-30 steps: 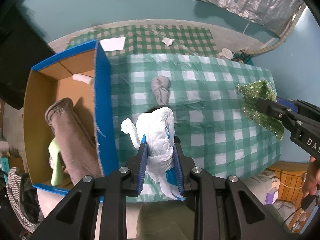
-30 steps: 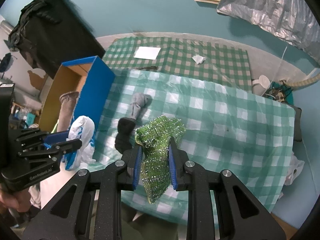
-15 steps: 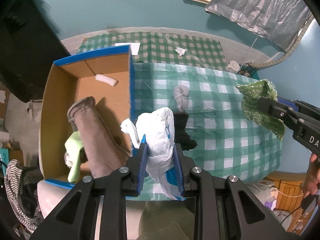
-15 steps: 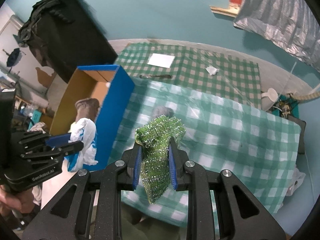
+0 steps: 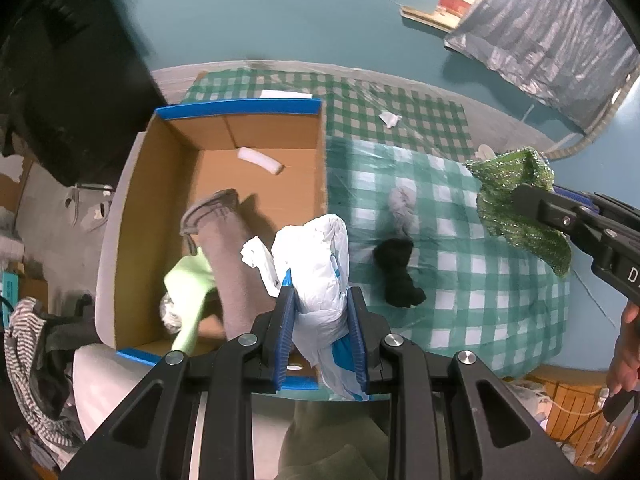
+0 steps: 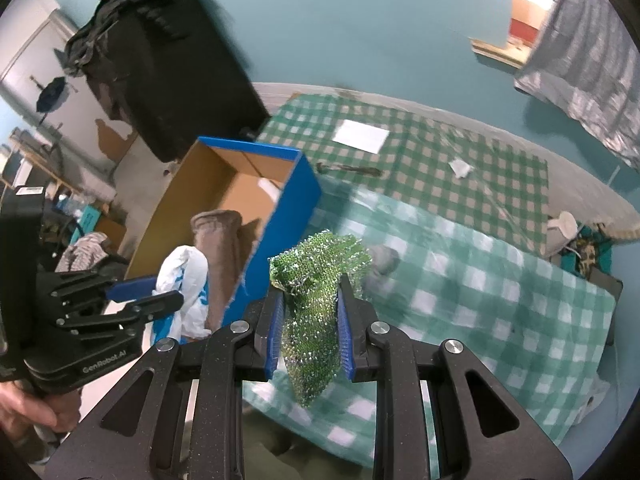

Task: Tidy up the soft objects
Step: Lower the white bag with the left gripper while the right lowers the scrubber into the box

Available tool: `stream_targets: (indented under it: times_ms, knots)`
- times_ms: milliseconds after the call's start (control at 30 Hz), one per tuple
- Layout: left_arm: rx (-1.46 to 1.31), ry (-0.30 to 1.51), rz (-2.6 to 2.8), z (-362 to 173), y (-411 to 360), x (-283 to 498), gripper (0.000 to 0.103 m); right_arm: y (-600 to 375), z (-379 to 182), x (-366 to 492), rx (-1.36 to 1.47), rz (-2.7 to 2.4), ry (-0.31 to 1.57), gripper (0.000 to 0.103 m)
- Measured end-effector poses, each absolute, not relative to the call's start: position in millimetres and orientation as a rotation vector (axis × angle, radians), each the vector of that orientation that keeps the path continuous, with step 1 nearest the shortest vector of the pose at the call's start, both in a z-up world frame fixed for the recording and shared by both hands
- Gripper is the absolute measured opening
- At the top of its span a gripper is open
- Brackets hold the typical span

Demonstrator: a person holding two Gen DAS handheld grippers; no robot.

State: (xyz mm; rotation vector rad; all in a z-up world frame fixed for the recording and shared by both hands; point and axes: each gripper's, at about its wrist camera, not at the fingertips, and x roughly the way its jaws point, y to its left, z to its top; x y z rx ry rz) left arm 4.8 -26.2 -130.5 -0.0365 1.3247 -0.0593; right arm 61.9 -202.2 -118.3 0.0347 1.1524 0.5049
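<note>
Soft items, current state: crumpled white plastic bag with blue print is clamped between the blue pads of the left gripper, lower centre of the left wrist view, hanging over the near right corner of the open cardboard box with blue outer walls. Bag also shows at lower left of the right wrist view, with the left gripper there and a hand at the bottom left edge.

Right gripper is clenched on a glittery green sequin cloth, centre of the right wrist view; cloth hangs down below the pads. Same cloth sits at the right edge of the left wrist view, above the tablecloth.

Inside the box: brown fuzzy sock-like tube leaning diagonally, light green soft piece beside it at lower left, small white foam cylinder near the far wall.

On the green-and-white checked tablecloth, right of the box: grey knotted cloth and a black knotted cloth just below it, touching or nearly so, can't tell which. Farther back on the darker checked section: white sheet of paper and a small crumpled white scrap.

Both views slightly motion-blurred.
</note>
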Motion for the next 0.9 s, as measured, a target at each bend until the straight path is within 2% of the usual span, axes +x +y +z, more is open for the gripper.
stream_targets:
  times_ms: [900]
  knots:
    - [-0.140, 1.325, 0.122, -143.3, 78.6, 8.2, 0.026, -56.7, -126.8, 96.2, -0.127, 0.723, 1.153, 0.023]
